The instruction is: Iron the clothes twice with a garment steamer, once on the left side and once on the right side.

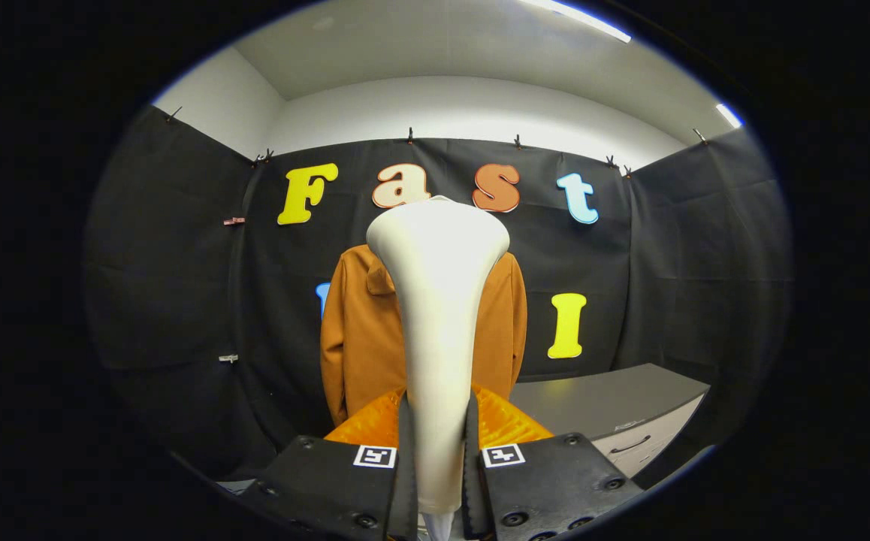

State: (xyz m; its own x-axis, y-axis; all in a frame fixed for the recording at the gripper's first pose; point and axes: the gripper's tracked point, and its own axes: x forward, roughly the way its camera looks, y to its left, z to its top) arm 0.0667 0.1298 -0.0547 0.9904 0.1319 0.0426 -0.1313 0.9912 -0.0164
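The claw (pixel 437 458) is gripping the garment steamer (pixel 439 300) by its slim neck, both fingers pressing on it from either side. The steamer is rising smooth and glossy, flaring to a broad rounded head. Beyond it, well apart, a rust-brown jacket (pixel 364 330) of thick matte cloth is hanging against the booth wall, and a grey worktop (pixel 608 398) is standing beside it. To steam well, I judge the head should be closing on one side near the shoulder, staying level and travelling slowly downward.
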